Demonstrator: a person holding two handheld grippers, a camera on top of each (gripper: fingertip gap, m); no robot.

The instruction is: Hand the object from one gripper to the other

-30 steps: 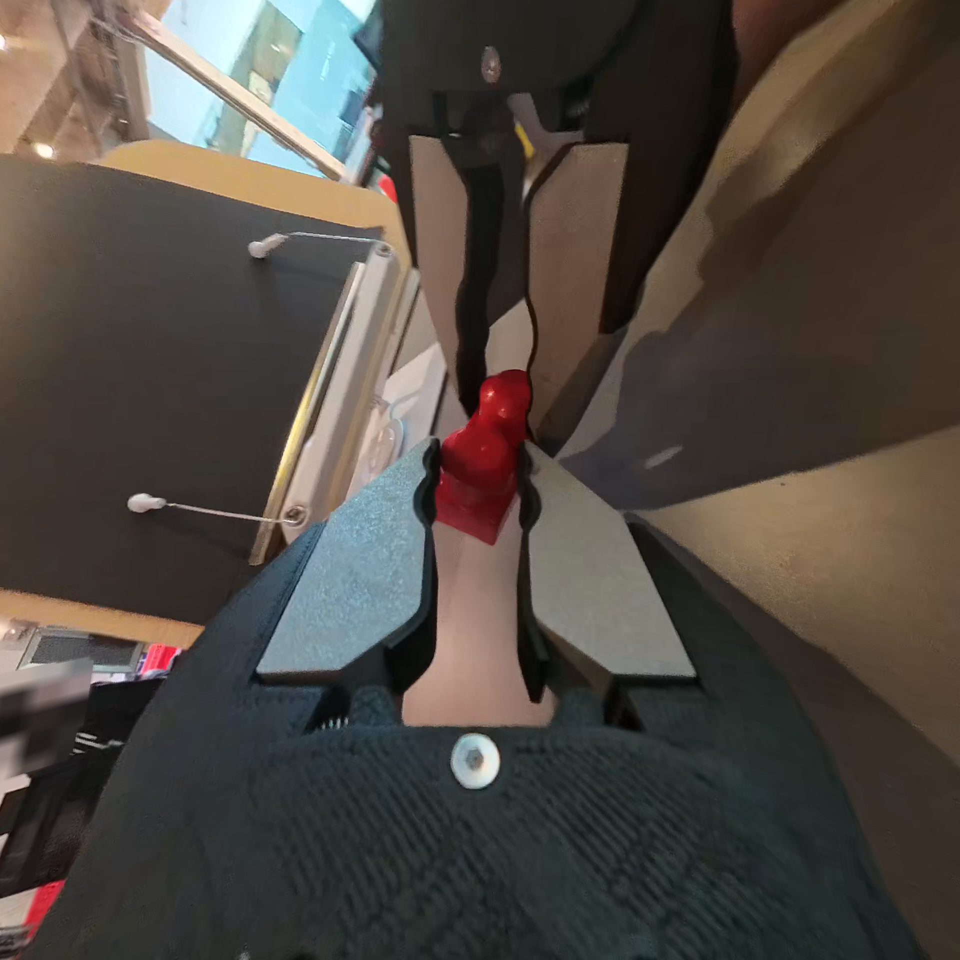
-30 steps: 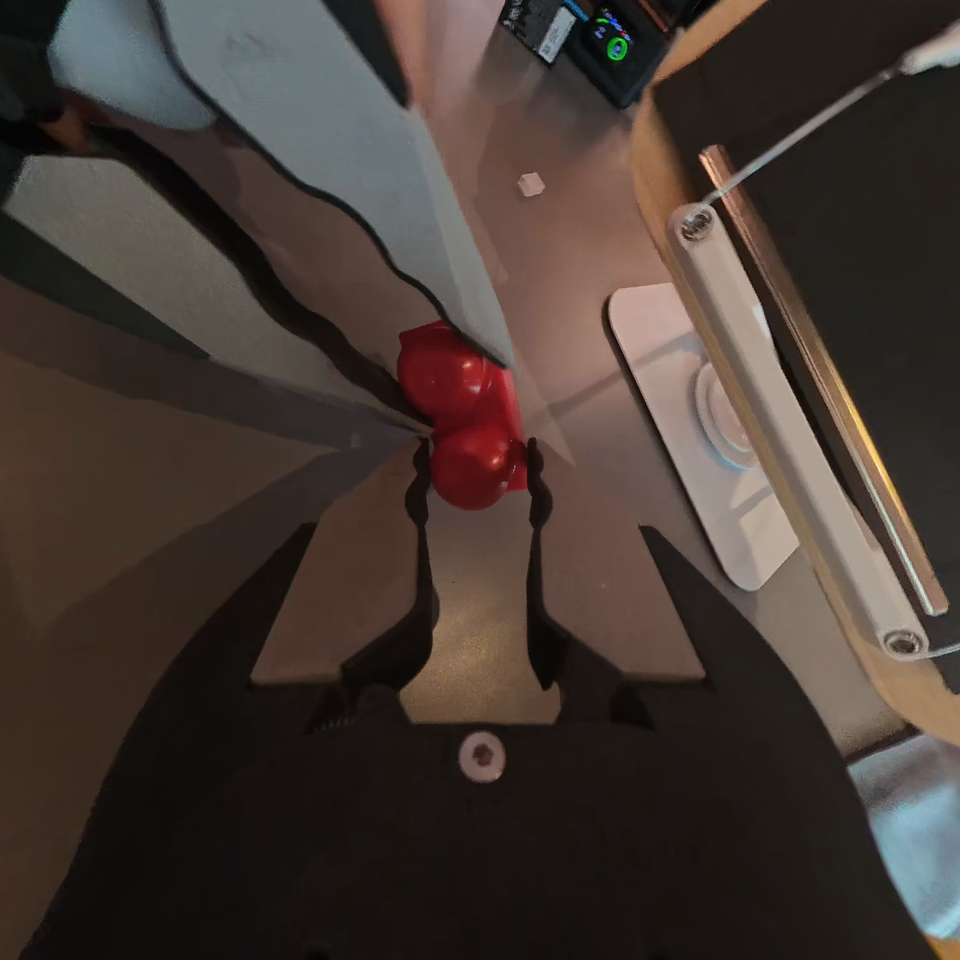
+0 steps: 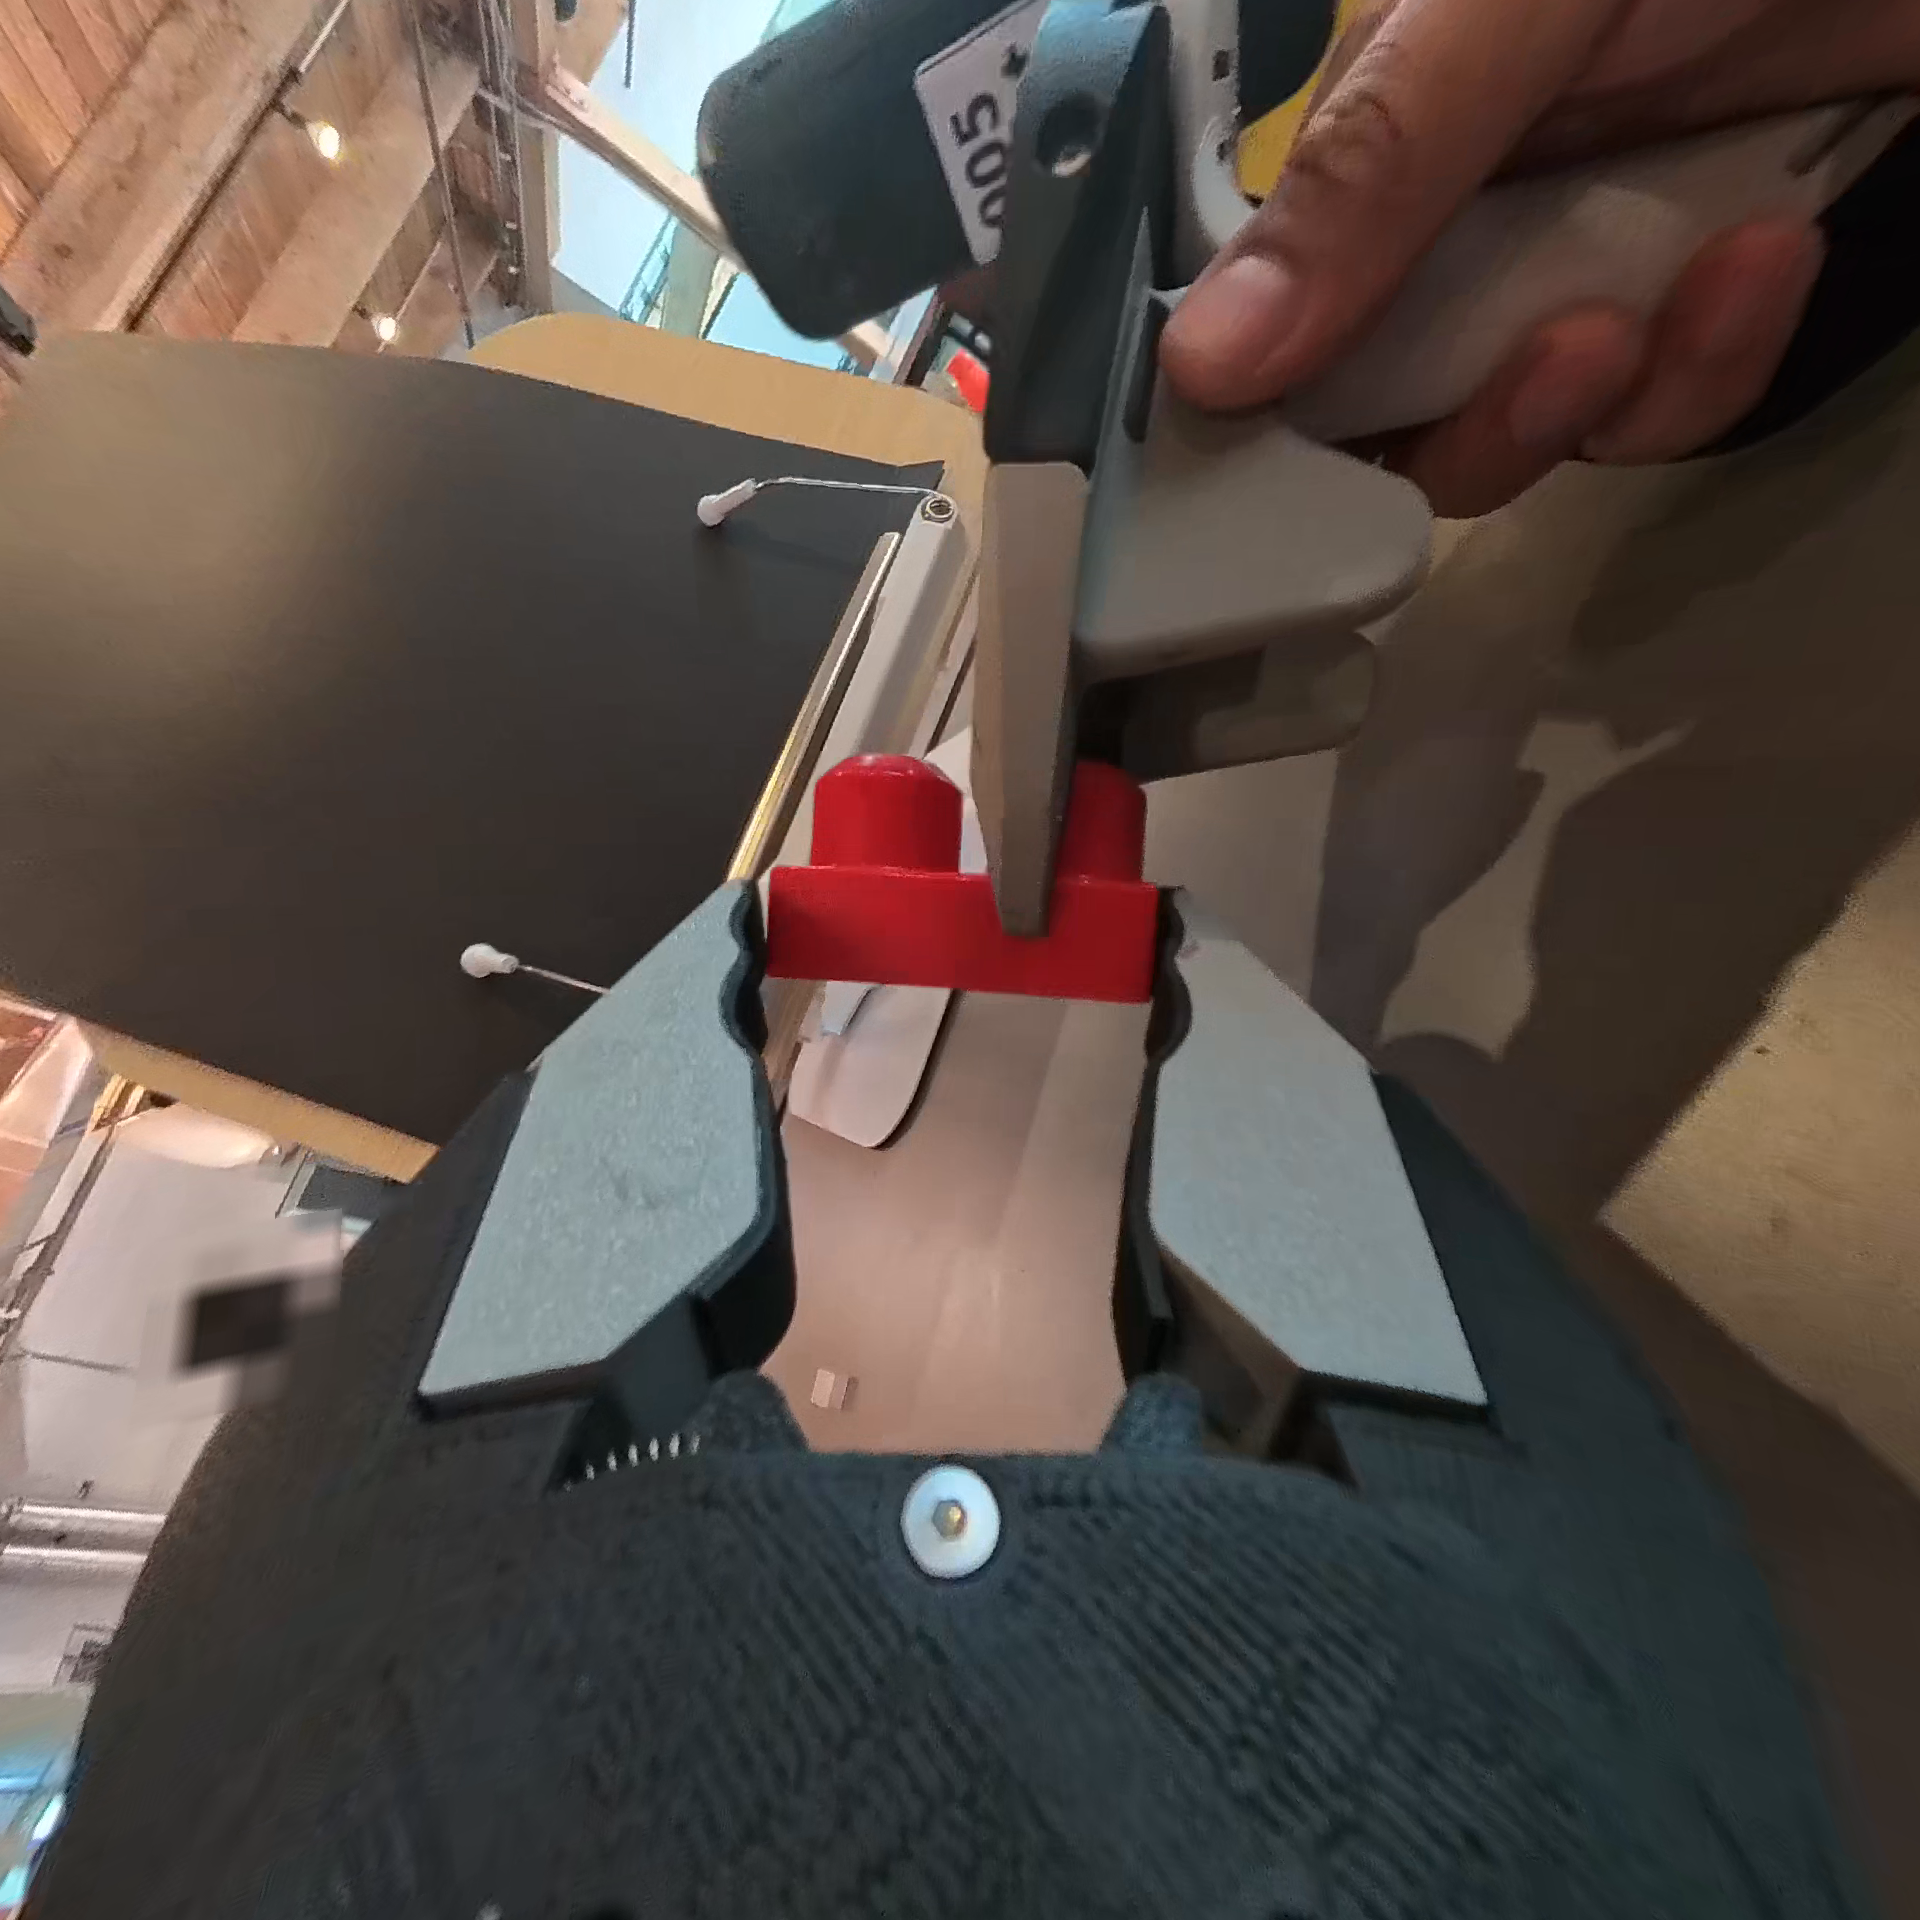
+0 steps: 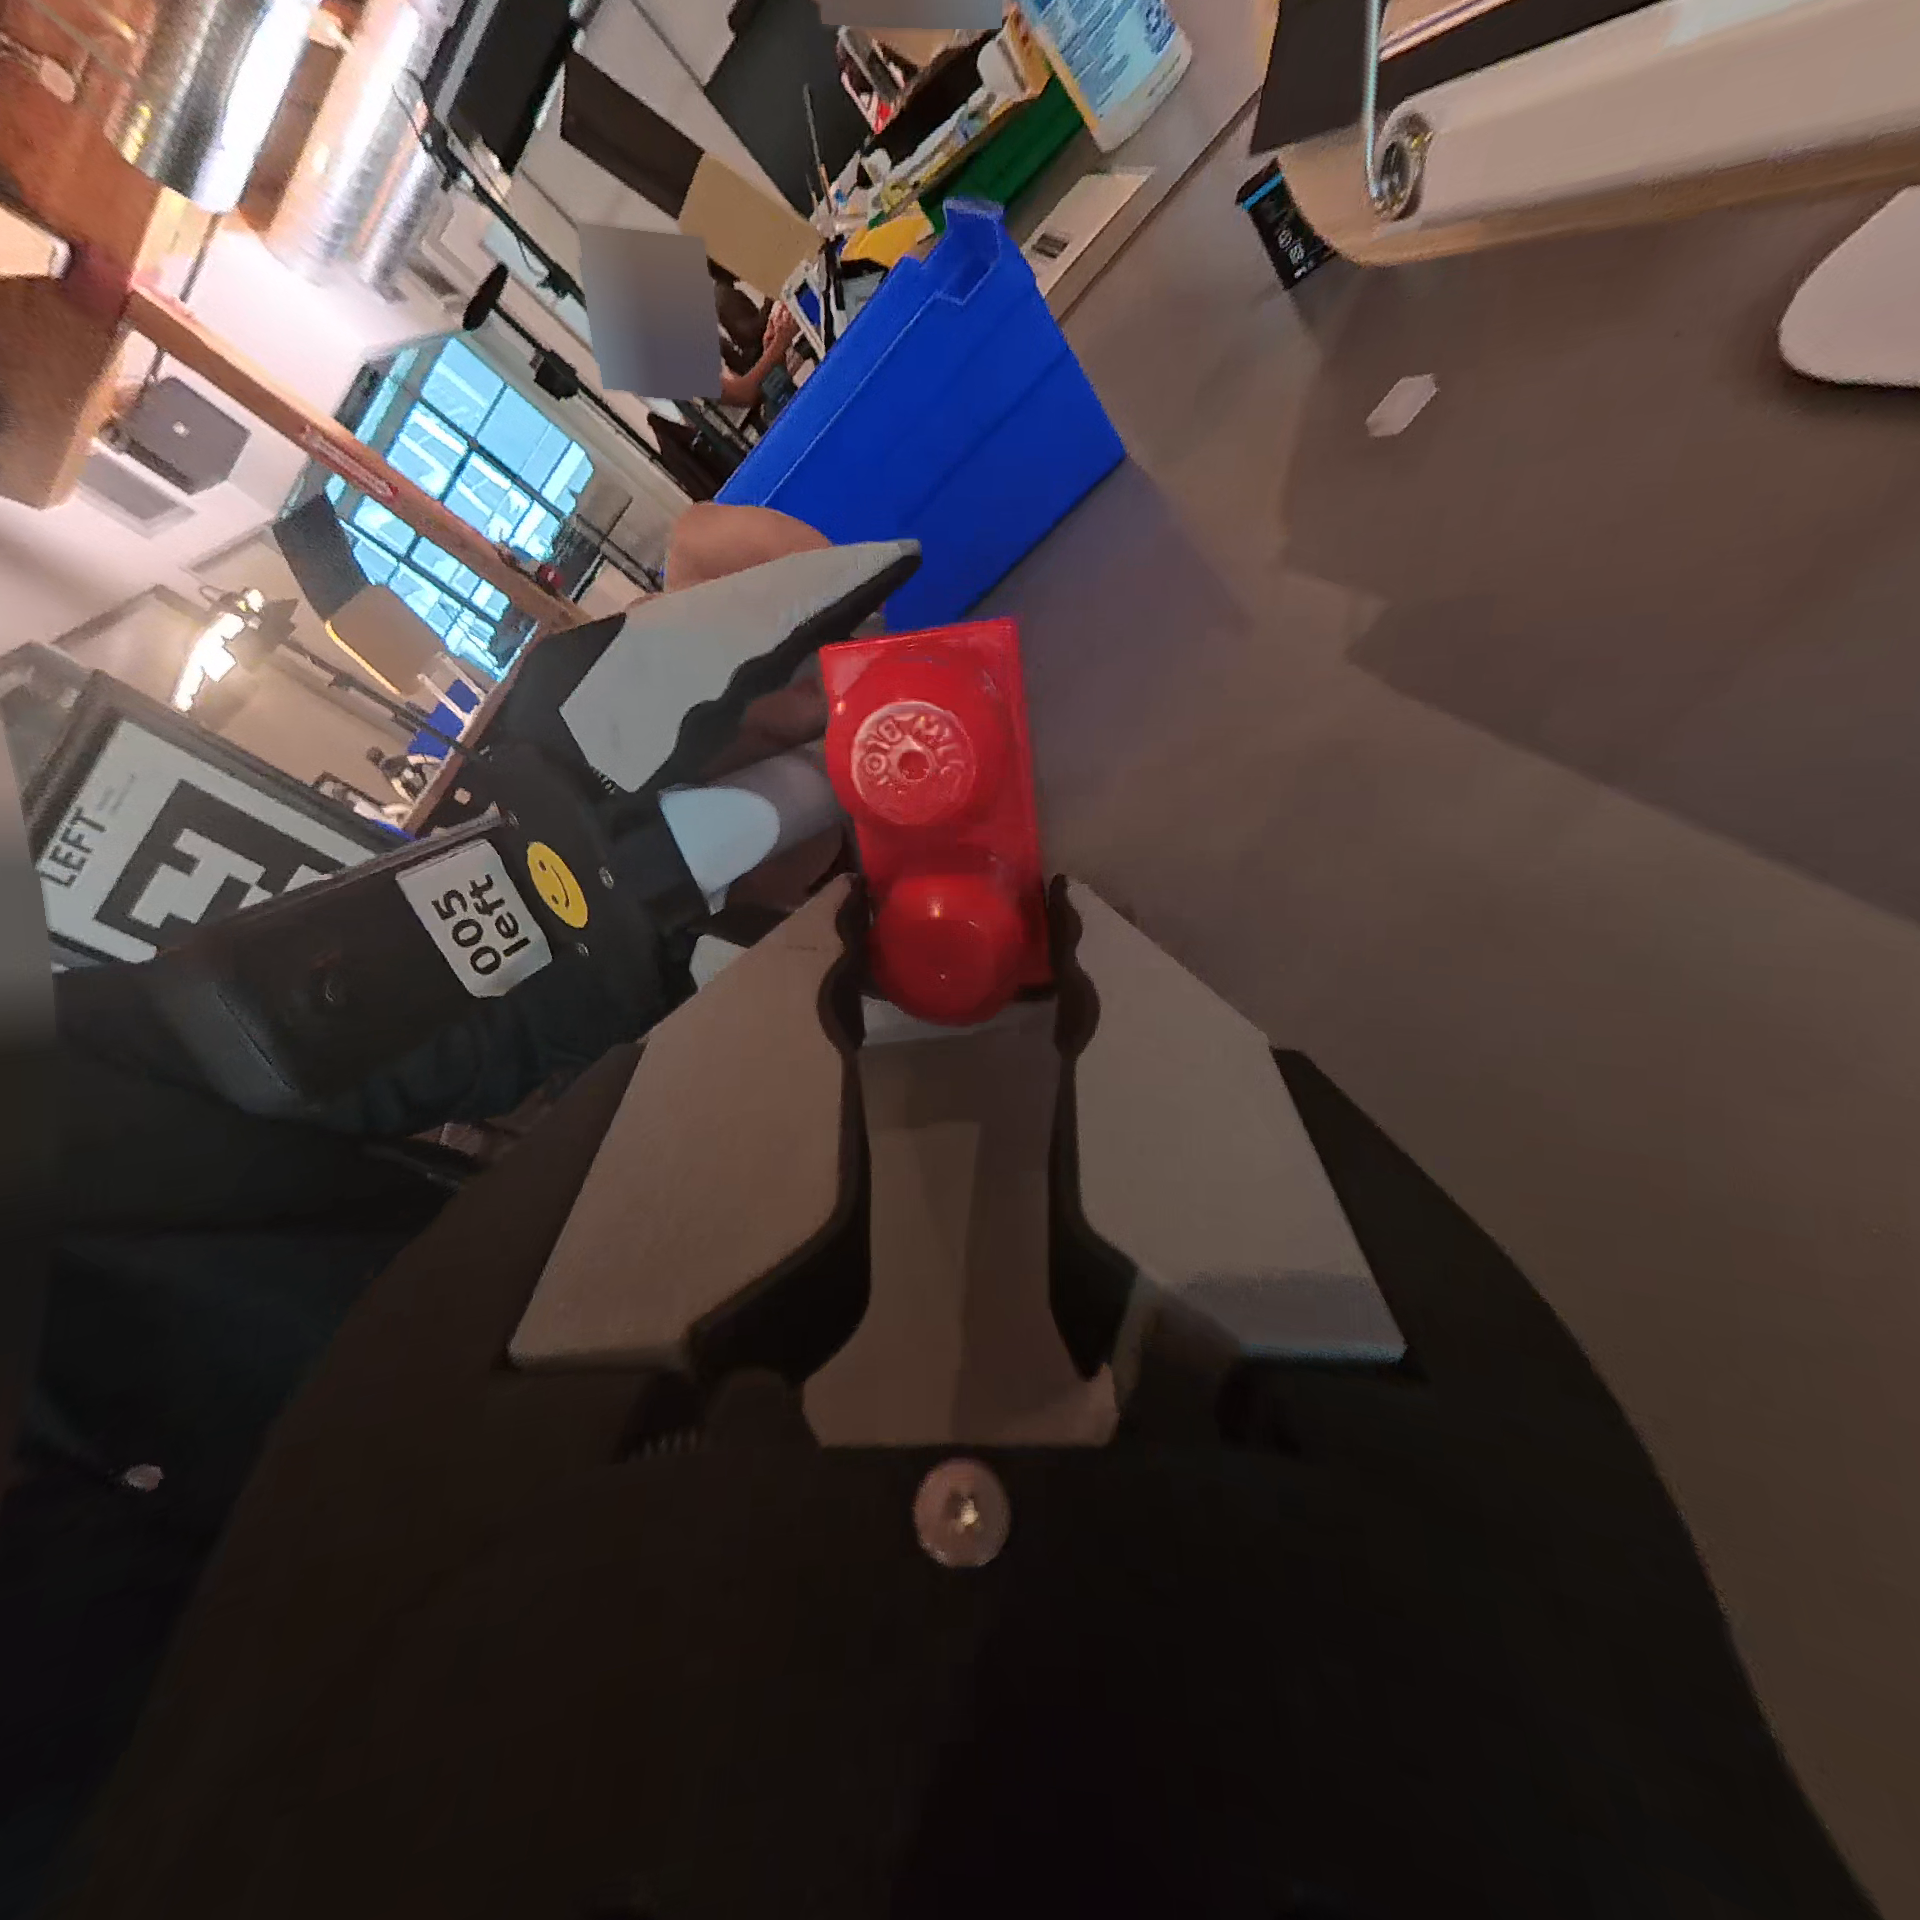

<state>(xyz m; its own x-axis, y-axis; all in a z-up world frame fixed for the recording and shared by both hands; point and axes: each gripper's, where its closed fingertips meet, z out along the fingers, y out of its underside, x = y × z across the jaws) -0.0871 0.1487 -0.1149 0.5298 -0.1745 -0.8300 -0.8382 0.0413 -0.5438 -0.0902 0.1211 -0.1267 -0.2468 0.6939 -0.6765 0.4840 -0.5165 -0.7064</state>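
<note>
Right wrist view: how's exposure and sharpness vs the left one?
Right wrist view: own gripper body underexposed, near black; red brick sharp with a small glare spot on the near stud; background room bright and soft, edges bent by the wide lens. Left wrist view: evenly lit, brick and fingers crisp, hand slightly blurred.

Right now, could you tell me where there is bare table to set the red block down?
The grey tabletop is bare beside the red block, between the blue bin and the white pad; one white scrap lies there. It is crowded where left gripper and right gripper meet.
</note>
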